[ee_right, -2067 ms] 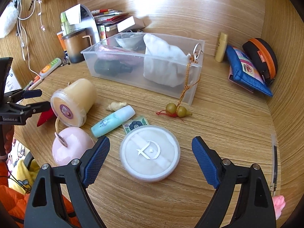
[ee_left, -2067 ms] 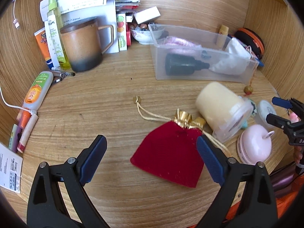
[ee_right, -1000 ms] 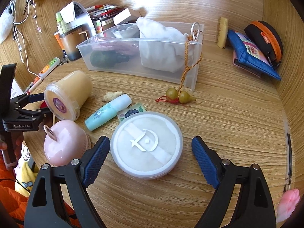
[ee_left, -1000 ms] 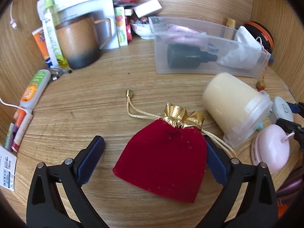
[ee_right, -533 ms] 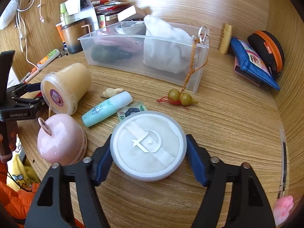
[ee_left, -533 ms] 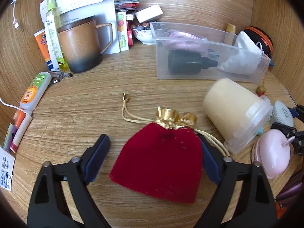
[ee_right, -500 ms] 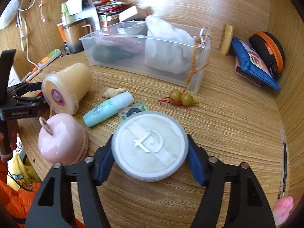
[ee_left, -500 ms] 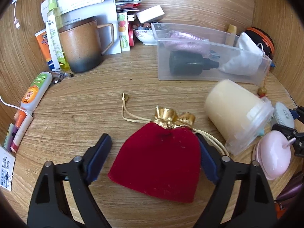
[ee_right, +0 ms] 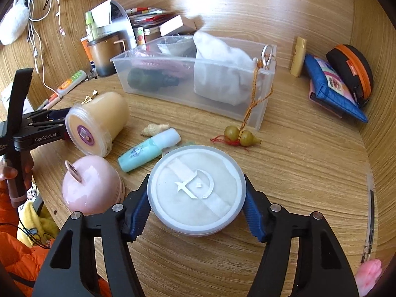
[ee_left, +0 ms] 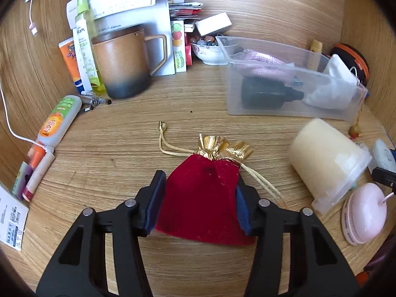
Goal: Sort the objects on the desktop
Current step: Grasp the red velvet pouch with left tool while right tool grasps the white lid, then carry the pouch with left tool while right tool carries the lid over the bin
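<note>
My left gripper point(ee_left: 199, 204) is shut on the red velvet pouch point(ee_left: 201, 198) with a gold top, which lies on the wooden desk; both pads press its sides. My right gripper point(ee_right: 196, 205) is shut on the round white powder-puff case point(ee_right: 196, 191), a pad on each side of its rim. A clear plastic bin point(ee_left: 292, 110) point(ee_right: 262, 104) at the back holds a dark bottle, a pink cord and a white cloth. The left gripper also shows at the left of the right wrist view point(ee_right: 53, 118).
A cream jar point(ee_left: 326, 163) lies on its side beside a pink round case point(ee_left: 363, 212). A teal tube point(ee_right: 148, 149), a gourd charm point(ee_right: 241, 136), a brown mug point(ee_left: 122, 66), tubes and pens at left, and pouches point(ee_right: 331, 86) at right crowd the desk.
Both grippers came forward over their objects and closed: the left onto the red pouch, the right onto the round white case.
</note>
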`<act>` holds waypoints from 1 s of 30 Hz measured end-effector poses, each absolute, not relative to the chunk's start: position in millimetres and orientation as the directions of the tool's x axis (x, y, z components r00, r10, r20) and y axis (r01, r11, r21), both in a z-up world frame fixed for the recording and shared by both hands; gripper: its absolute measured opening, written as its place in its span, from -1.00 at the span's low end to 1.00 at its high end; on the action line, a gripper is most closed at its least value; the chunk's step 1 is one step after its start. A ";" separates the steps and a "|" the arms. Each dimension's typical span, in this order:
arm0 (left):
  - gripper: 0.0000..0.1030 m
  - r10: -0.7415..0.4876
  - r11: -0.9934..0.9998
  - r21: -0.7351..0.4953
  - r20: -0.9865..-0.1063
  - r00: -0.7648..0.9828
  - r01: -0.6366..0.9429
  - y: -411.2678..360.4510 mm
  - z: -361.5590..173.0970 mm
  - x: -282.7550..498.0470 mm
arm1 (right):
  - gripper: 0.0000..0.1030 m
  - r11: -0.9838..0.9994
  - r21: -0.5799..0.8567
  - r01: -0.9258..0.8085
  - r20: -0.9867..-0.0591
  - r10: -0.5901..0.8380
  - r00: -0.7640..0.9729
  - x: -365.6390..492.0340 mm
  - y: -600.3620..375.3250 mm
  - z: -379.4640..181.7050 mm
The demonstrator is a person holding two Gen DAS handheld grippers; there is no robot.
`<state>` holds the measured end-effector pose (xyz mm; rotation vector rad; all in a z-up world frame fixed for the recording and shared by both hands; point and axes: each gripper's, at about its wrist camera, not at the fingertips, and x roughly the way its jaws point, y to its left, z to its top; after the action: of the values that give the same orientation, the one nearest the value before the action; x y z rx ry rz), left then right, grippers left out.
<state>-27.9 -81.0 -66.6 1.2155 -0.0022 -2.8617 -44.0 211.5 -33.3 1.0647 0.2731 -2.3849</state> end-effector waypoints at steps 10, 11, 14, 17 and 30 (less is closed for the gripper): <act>-0.04 -0.041 -0.999 0.031 -0.693 -0.720 0.028 -77.7 -55.7 -24.5 | 0.21 -0.852 0.012 0.523 -0.732 -0.363 -0.576 -50.4 214.5 -22.1; -0.04 -0.040 -0.999 0.031 -0.687 -0.725 0.026 -76.9 -53.3 -23.5 | 0.21 -0.852 0.009 0.523 -0.730 -0.363 -0.579 -50.6 214.8 -21.0; -0.04 -0.035 -0.999 0.030 -0.675 -0.737 0.020 -74.5 -46.9 -22.7 | 0.21 -0.852 0.002 0.523 -0.720 -0.364 -0.590 -50.5 215.6 -15.9; -0.04 -0.021 -1.000 0.024 -0.661 -0.750 0.007 -71.5 -38.7 -22.4 | 0.21 -0.853 -0.007 0.521 -0.704 -0.366 -0.609 -50.4 216.8 -7.8; -0.04 0.068 -0.998 -0.025 -0.595 -0.801 -0.066 -54.1 -3.0 -36.2 | 0.21 -0.850 0.017 0.526 -0.638 -0.414 -0.649 -59.7 215.5 23.2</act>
<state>-36.2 -54.1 -3.0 1.0081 0.0046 -3.0499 -59.7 215.5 23.2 0.8899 0.2309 -2.4484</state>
